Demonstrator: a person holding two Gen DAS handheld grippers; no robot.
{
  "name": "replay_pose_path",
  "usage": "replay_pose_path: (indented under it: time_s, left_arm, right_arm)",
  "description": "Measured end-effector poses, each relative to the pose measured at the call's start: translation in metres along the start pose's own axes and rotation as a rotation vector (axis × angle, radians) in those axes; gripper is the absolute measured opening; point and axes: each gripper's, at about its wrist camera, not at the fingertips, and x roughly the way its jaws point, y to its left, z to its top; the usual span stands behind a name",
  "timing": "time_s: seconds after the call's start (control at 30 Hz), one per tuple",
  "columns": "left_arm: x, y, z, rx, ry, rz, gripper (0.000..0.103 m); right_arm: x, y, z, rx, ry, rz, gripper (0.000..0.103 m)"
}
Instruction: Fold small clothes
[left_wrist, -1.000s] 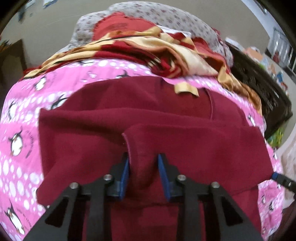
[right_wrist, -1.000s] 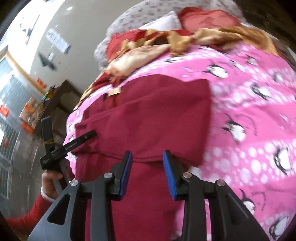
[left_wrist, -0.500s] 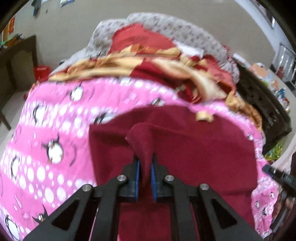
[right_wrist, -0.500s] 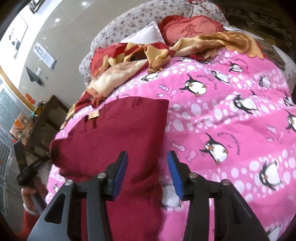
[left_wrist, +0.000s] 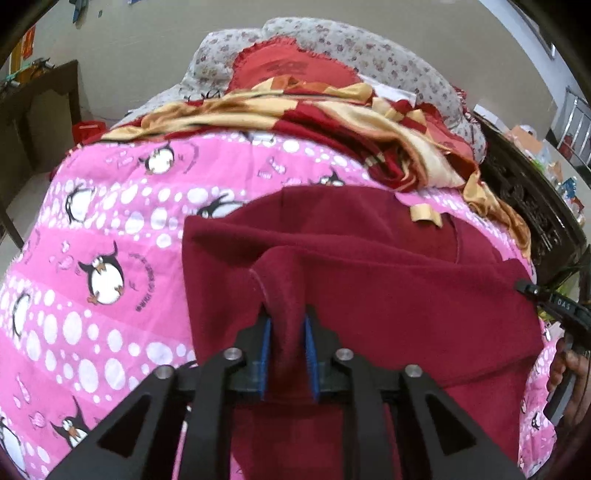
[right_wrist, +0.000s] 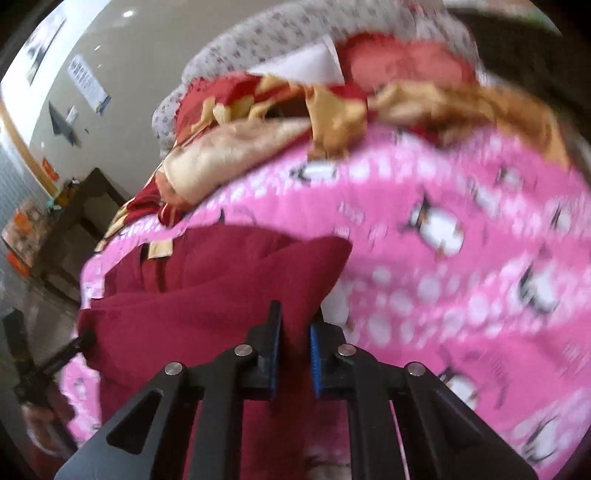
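**A:** Where is the garment?

**B:** The dark red garment (left_wrist: 388, 295) lies on the bed, spread over a pink penguin-print quilt (left_wrist: 110, 280). It sits toward the near side of the quilt, partly folded, with one layer doubled over another. A small tan tag (left_wrist: 424, 216) shows near its far edge.

**A:** And the left tongs (left_wrist: 286, 332)?

**B:** Clamped on a raised ridge of the red cloth. The blue pads (left_wrist: 265, 347) press the fabric from both sides, and the pinched fold stands up between them. Their jaws have just eased a little wider, with the cloth between them.

**A:** The right tongs (right_wrist: 293, 345)?

**B:** Their jaws have just been closing, and in the right wrist view they pinch the garment's right-hand edge near a folded corner. That view is blurred, but red fabric fills the narrow gap between the pads.

**A:** Anything else on the bed?

**B:** Beyond the garment, a crumpled red and gold blanket (left_wrist: 332, 122) lies across the far end of the quilt, with a grey floral pillow (left_wrist: 369, 51) behind it and a red cushion (left_wrist: 291, 70) resting against that. A dark wooden cabinet (left_wrist: 40, 110) stands by the wall on the left.
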Motion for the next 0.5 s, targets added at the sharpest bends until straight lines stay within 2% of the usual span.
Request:
replay_pose_path:
  time_s: [0.1, 0.2, 0.23, 0.3, 0.4, 0.47, 0.5]
  left_arm:
    - [0.014, -0.002, -0.004, 0.007, 0.029, 0.025, 0.023]
    - [0.014, 0.001, -0.006, 0.006, 0.034, 0.023, 0.025]
    - [0.011, 0.002, -0.007, 0.006, 0.030, 0.023, 0.025]
    - [0.008, 0.002, -0.007, 0.005, 0.024, 0.022, 0.027]
    - [0.012, 0.000, -0.009, 0.016, 0.025, 0.039, 0.028]
    - [0.016, -0.002, -0.010, 0.019, 0.021, 0.055, 0.029]
    - [0.016, -0.002, -0.011, 0.019, 0.018, 0.056, 0.030]
  right_arm:
    - [0.015, -0.008, -0.004, 0.017, 0.035, -0.017, 0.042]
    - [-0.004, -0.017, -0.004, 0.070, 0.030, -0.012, 0.055]
    - [-0.017, -0.016, -0.005, 0.084, 0.016, -0.006, 0.055]
    - [-0.042, -0.009, -0.013, 0.077, -0.005, 0.065, 0.055]
    - [-0.050, 0.012, -0.032, 0.000, 0.035, 0.139, 0.055]
    - [-0.042, 0.024, -0.051, -0.075, 0.086, 0.089, 0.054]
    - [-0.031, 0.022, -0.063, -0.109, 0.124, 0.021, 0.054]
